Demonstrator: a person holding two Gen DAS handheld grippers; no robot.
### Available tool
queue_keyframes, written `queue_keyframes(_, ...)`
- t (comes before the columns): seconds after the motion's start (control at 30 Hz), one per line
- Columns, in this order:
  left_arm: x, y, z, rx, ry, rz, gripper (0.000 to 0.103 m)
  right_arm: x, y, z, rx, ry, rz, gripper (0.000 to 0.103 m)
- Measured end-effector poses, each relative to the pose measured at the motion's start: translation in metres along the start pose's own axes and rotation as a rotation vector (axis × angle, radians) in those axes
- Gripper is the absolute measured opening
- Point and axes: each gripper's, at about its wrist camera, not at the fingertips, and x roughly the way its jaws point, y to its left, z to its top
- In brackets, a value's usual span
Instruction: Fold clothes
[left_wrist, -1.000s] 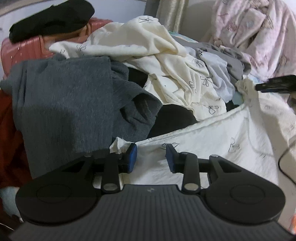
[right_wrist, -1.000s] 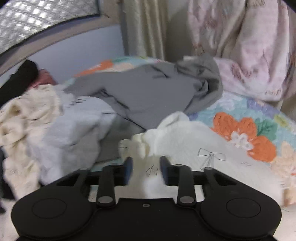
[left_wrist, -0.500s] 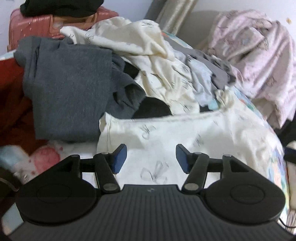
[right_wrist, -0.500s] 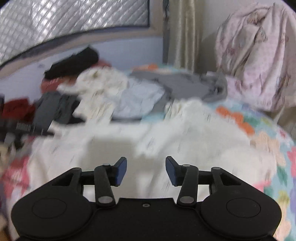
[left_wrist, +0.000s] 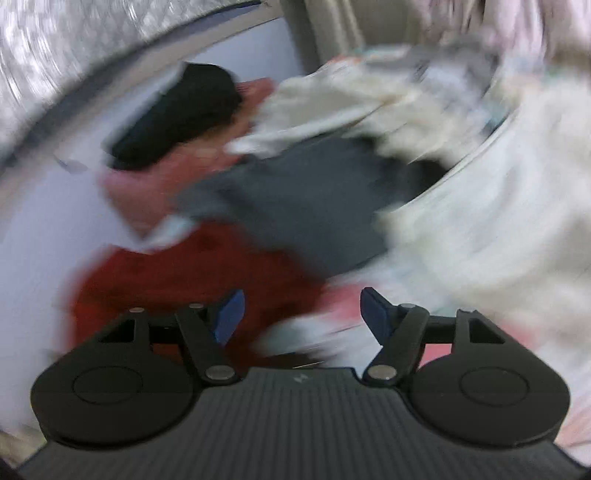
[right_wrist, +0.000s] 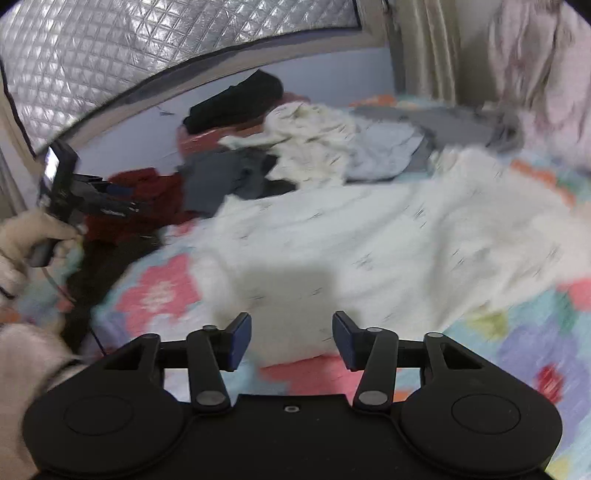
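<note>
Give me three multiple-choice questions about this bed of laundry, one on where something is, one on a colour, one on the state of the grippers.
1. Where does the black garment lie?
A. behind the clothes pile
B. on the cream garment
C. between the right gripper's fingers

2. What colour is the big garment spread before the right gripper?
A. red
B. cream
C. grey

3. How is the left gripper?
A. shut on cloth
B. open, holding nothing
C. shut, holding nothing

Answers: 1 A, it tops the far heap by the wall. 2 B, pale cloth with small dark marks. 3 B, nothing between its spread blue pads.

Both wrist views tilt down over the bed (right_wrist: 155, 295), sharing the clothes pile (right_wrist: 314, 147) (left blurred)
</note>
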Motion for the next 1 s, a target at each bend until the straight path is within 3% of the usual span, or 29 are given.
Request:
queue_keyframes(0.07,0.001,0.015,-0.012,0.101,0.008,0.108,0.069,0.001,0.003,-0.009,0.115,0.046,0.067,0.058)
queue_keyframes(0.13,0.002,0.028,-0.020,0.162,0.011,0.142,0.069,0.004,0.007,-0.018,0.175,0.078,0.113,0.058)
queue_keyframes(0.2,0.002,0.037,-0.020,0.110,0.002,0.080,0.069,0.008,0.014,-0.027,0.202,0.100,0.132,0.058)
queue_keyframes(0.27,0.001,0.044,-0.019,0.042,-0.009,0.005,0.069,0.013,0.021,-0.030,0.142,0.063,0.101,0.058)
queue_keyframes(0.33,0.001,0.040,-0.015,-0.124,-0.041,-0.174,0.069,0.022,0.028,-0.031,0.058,0.004,0.057,0.058)
queue_keyframes(0.37,0.003,0.029,-0.011,-0.181,-0.037,-0.215,0.069,0.030,0.034,-0.032,0.002,-0.021,0.022,0.058)
queue_keyframes(0.4,0.007,0.015,-0.007,-0.227,-0.024,-0.234,0.069,0.039,0.041,-0.034,-0.060,-0.026,-0.011,0.054)
queue_keyframes(0.47,0.016,-0.015,0.003,-0.299,0.018,-0.265,0.069,0.057,0.058,-0.034,-0.173,0.020,-0.013,0.017)
queue_keyframes(0.53,0.027,-0.040,0.014,-0.360,0.026,-0.320,0.069,0.072,0.068,-0.033,-0.180,0.048,0.039,0.016)
queue_keyframes(0.63,0.042,-0.071,0.026,-0.439,0.037,-0.382,0.069,0.095,0.075,-0.031,-0.134,0.083,0.079,0.020)
queue_keyframes(0.73,0.057,-0.091,0.025,-0.484,0.084,-0.371,0.069,0.114,0.064,-0.034,0.021,0.113,0.096,0.046)
queue_keyframes(0.9,0.067,-0.089,0.007,-0.589,0.125,-0.438,0.069,0.133,0.023,-0.051,0.392,0.124,0.229,0.056)
queue_keyframes(1.0,0.069,-0.086,0.001,-0.617,0.117,-0.466,0.069,0.139,0.014,-0.053,0.467,0.098,0.238,0.057)
